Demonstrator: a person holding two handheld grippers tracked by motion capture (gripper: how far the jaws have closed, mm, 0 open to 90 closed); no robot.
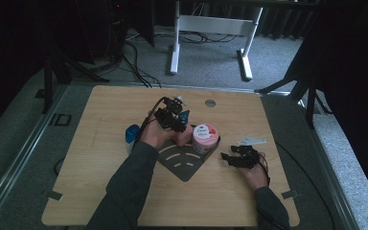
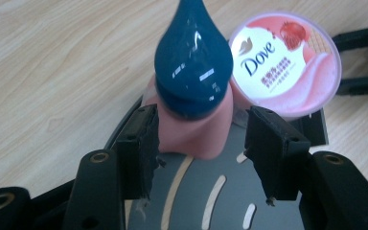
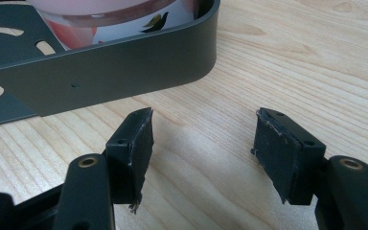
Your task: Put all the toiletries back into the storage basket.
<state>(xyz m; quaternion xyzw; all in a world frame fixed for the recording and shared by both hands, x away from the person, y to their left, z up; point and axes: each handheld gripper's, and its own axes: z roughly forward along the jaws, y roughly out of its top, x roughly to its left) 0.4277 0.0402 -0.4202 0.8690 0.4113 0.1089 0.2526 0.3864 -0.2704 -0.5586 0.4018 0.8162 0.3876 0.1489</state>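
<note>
high view has my left gripper [image 1: 179, 125] up over the dark grey corner tray [image 1: 184, 167] in the middle of the wooden table [image 1: 100, 191], right at the pink bottle with the teal teardrop cap [image 1: 184, 130]. left gripper view is clearer: the bottle [image 2: 191, 96] stands upright on the tray [image 2: 220, 201] between my 2 jaws, but the pads sit slightly off its sides, so the gripper is wide and not clamping anything. the round dove tub [image 2: 287, 62] stands just beside the bottle, touching or nearly so, also on the tray.

my right gripper [image 1: 230, 158] sits low on the table to the right of the tray, well apart from the bottle. right gripper view shows its jaws wide with bare wood between them, and the tray's curved wall [image 3: 124, 67] just ahead with the tub [image 3: 100, 14] behind it.

a blue and white bottle [image 1: 132, 135] lies on the table left of my left hand [image 1: 153, 136].
</note>
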